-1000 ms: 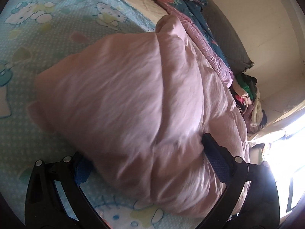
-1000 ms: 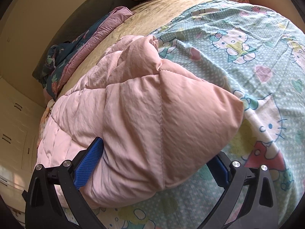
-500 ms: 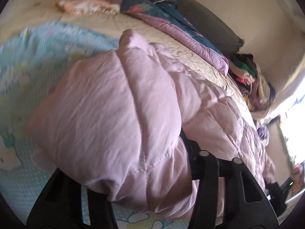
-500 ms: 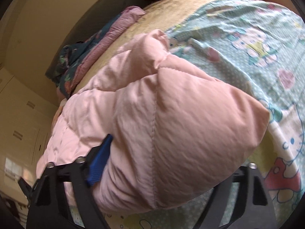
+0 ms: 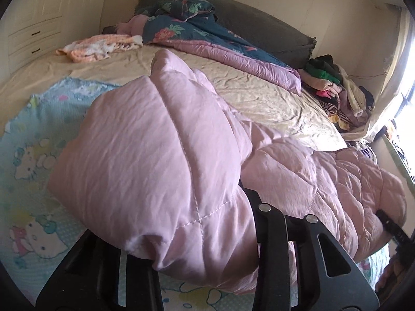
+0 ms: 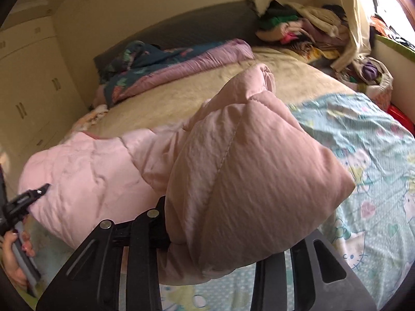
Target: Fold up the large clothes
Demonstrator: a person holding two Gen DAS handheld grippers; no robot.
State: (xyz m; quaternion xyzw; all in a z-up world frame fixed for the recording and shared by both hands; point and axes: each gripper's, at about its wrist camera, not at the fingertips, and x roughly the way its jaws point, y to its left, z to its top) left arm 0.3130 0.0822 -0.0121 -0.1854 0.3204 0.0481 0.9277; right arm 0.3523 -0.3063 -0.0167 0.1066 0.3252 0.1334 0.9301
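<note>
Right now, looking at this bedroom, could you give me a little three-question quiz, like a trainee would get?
1. True or false: the pink padded coat lies partly on a cartoon-cat sheet.
2. What is bunched between the left gripper fingers?
A. a towel
B. the pink coat
C. nothing
3. What fills the bed's far corner, near the window?

Key
1. True.
2. B; the right gripper is also closing on the coat.
3. A pile of mixed clothes.
</note>
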